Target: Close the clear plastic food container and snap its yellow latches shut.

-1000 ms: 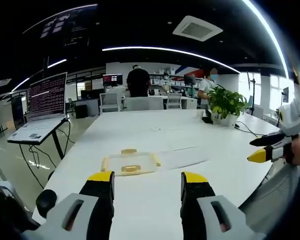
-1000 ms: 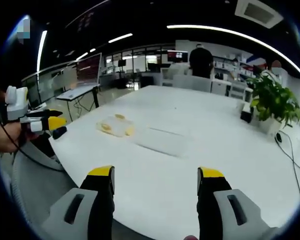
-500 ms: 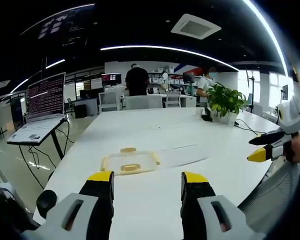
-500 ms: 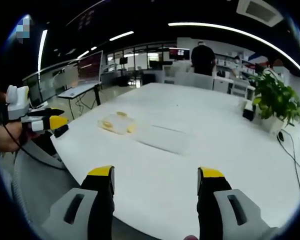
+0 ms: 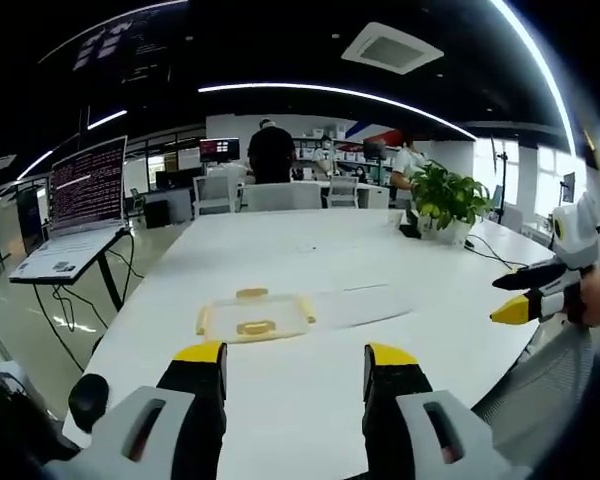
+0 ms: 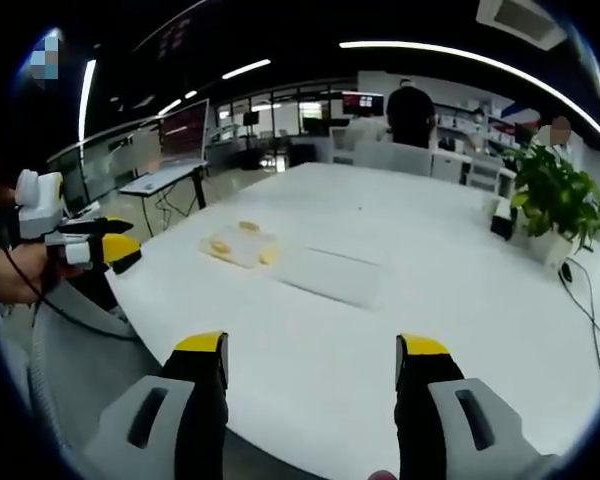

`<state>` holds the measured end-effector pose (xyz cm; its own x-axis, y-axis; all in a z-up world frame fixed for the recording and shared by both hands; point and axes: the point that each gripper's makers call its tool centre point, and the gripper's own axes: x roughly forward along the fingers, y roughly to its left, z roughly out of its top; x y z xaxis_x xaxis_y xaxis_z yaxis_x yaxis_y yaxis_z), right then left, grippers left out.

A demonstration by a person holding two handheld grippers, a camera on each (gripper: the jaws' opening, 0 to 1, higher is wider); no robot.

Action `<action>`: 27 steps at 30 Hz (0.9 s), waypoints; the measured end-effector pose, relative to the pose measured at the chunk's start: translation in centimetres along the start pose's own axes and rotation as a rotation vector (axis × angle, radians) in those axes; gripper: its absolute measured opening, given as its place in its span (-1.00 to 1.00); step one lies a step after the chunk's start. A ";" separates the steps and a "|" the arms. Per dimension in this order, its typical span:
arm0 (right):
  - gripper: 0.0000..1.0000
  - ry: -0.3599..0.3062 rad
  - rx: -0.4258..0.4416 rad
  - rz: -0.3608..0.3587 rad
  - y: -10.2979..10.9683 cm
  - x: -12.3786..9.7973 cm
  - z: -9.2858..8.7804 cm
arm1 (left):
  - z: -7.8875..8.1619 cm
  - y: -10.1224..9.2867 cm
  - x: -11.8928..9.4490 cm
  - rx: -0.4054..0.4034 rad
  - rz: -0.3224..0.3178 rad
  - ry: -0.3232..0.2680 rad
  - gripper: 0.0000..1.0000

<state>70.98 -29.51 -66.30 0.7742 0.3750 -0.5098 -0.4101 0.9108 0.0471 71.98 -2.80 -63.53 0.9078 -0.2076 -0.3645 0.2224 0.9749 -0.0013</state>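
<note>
At near table edge, left gripper (image 5: 285,362): jaws spread wide, nothing between them, held above the table (image 5: 310,262) short of any contact. Pointed straight at the container (image 5: 252,318), which lies ahead on the tabletop, well apart from the jaw tips; the aim suggests an approach lined up on the box.

Right gripper (image 6: 311,357): jaws likewise parted and empty, hovering over the near edge. It stands to the side of the work, so the container (image 6: 239,247) sits off to its left and farther away. Each gripper appears at the margin of the other's view, carried in a hand.

Container: clear, low, with yellow latches (image 5: 255,327) visible at its sides, apparently unfastened. Whether the top is covered cannot be told from here.

Lid (image 5: 355,305): a flat clear sheet, probably the lid, lies just beside the container toward the right gripper, a sensible split of one piece per hand.

Judged stage: opening approach; closing and latching not yet begun.

Surroundings: plant (image 5: 444,204) at the far right of the table, laptop (image 5: 75,216) on a stand to the left, people standing in the office beyond.
</note>
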 end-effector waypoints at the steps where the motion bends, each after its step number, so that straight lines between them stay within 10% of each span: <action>1: 0.31 -0.001 0.003 0.001 0.0 0.0 0.0 | 0.0 0.0 0.1 -0.009 -0.002 0.004 -0.01; 27: 0.26 0.004 -0.062 0.054 0.4 1.7 2.5 | 1.5 2.3 1.9 0.018 -0.006 0.000 -0.04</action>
<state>73.37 -28.06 -65.00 0.7483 0.4228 -0.5111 -0.4807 0.8766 0.0214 74.77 -1.05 -62.86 0.9066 -0.2130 -0.3644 0.2338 0.9722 0.0132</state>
